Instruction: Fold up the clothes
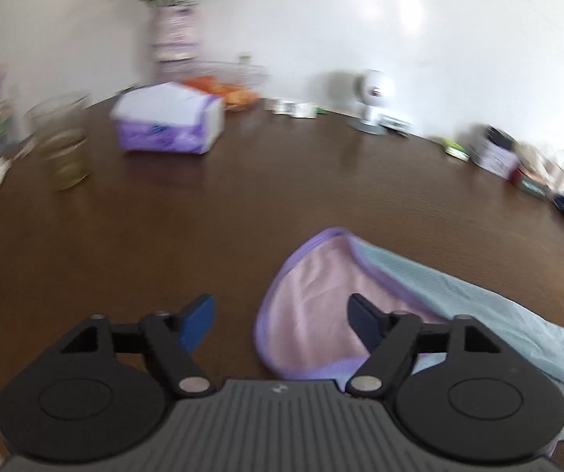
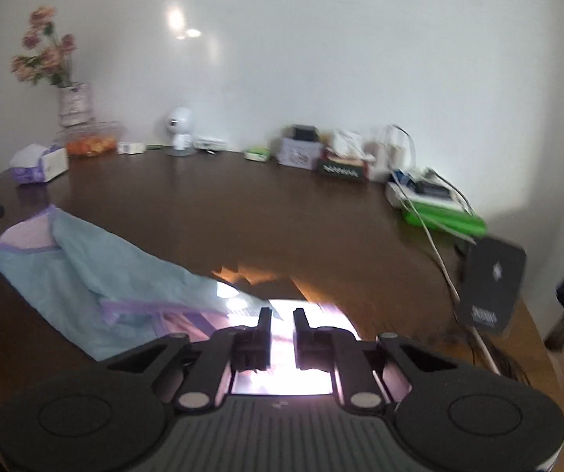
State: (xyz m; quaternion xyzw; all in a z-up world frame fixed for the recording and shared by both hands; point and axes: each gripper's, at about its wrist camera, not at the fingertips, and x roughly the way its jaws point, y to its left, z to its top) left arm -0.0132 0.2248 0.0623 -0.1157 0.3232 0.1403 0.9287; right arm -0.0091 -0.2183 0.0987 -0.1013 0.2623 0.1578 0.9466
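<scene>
Two grippers frame one garment (image 1: 313,306) on the brown table (image 1: 242,196). The left gripper (image 1: 282,322) is spread, empty, cloth at lower right. The right gripper (image 2: 282,324) is nearly pressed together — whether it pinches fabric, glare hides. The garment's long axis runs lower centre to left. A bowl (image 1: 235,90) holds orange fruit.

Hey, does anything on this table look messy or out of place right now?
The garment lies crumpled, one purple-trimmed corner flipped to show its pink inside. A white cable trails loosely across the table. Nothing spilled.
</scene>
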